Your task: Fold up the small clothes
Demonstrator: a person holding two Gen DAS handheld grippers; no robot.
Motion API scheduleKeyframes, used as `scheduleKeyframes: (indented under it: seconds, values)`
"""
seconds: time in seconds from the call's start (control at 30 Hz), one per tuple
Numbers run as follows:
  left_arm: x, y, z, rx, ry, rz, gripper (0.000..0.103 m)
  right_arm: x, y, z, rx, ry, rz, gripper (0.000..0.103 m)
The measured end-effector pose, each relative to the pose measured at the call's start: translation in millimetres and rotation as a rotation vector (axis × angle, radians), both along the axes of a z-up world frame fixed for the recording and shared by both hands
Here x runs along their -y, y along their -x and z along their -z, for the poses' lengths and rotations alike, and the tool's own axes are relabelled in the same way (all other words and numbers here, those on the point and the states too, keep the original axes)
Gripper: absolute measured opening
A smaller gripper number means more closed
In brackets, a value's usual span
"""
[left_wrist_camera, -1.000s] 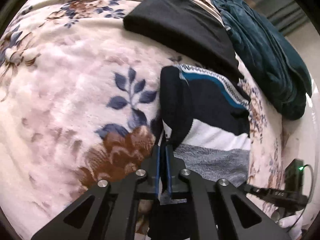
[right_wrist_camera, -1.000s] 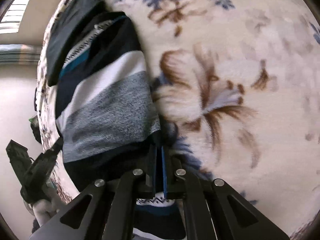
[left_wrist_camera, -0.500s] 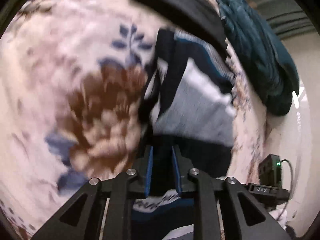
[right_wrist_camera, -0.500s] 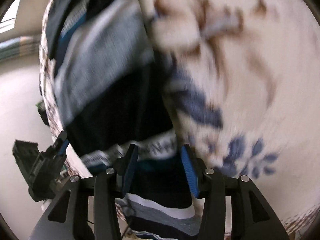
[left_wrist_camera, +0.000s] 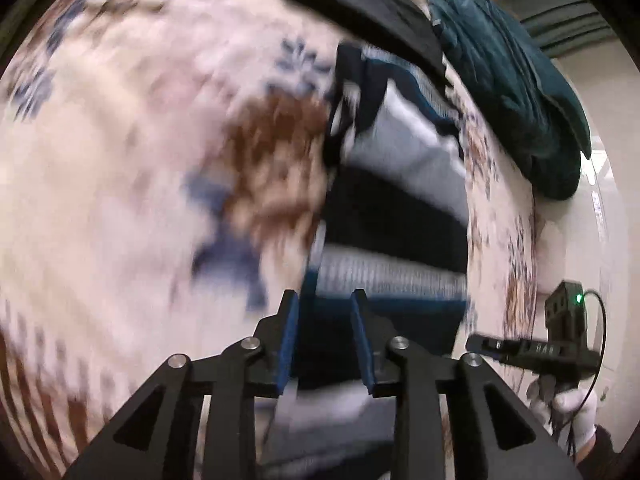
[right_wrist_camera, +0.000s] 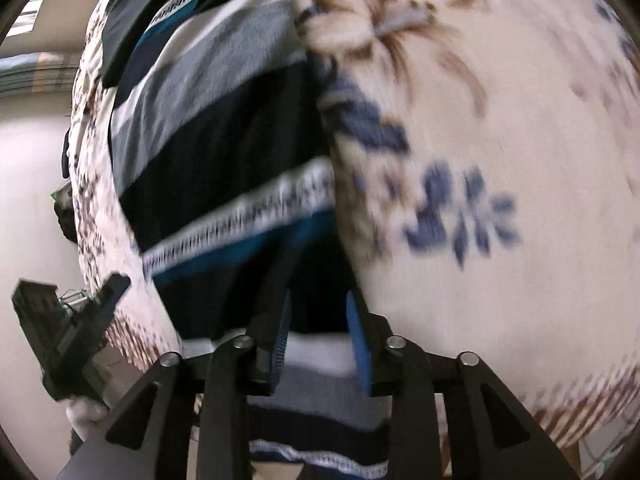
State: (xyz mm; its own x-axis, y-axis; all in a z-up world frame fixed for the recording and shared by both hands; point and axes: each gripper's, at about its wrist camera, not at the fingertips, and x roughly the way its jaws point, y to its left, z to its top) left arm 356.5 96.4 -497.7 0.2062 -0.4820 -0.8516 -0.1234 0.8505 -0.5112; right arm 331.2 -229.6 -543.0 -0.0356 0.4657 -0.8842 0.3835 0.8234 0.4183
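Navy-grey-white striped sweater (left_wrist_camera: 400, 208), floral blanket (left_wrist_camera: 120, 200)

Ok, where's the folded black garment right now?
In the left wrist view the folded black garment lies top centre on the floral blanket, between the striped sweater and the teal garment.

Striped garment (left_wrist_camera: 392, 216) on the blanket (left_wrist_camera: 120, 200) ahead of both jaws, folded cloth (left_wrist_camera: 372, 8) beyond it.

Left gripper (left_wrist_camera: 325, 336): angled down, jaws parting, pads clear of cloth.
Right gripper (right_wrist_camera: 318, 336): angled down, jaws narrowing, still apart.
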Motion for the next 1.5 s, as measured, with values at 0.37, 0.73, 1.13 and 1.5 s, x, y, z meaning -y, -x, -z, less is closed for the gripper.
scheduleKeyframes:
  seconds: [0.37,0.73,1.13,1.5]
  values:
    - [18,145,32,-0.238,0.011,0.047,0.024,-32,156,-3,-0.186,-0.026,0.071,0.031]
    - [35,183,44,-0.171,-0.104,0.086,0.001,-65,198,46,-0.265,-0.022,0.054,0.039]
    - [-16,195,38,-0.194,0.007,-0.005,0.005,-90,215,9,-0.133,0.06,-0.024,0.011]
    - [44,195,51,-0.184,-0.093,0.089,0.002,-89,217,44,-0.196,-0.028,0.115,0.023]
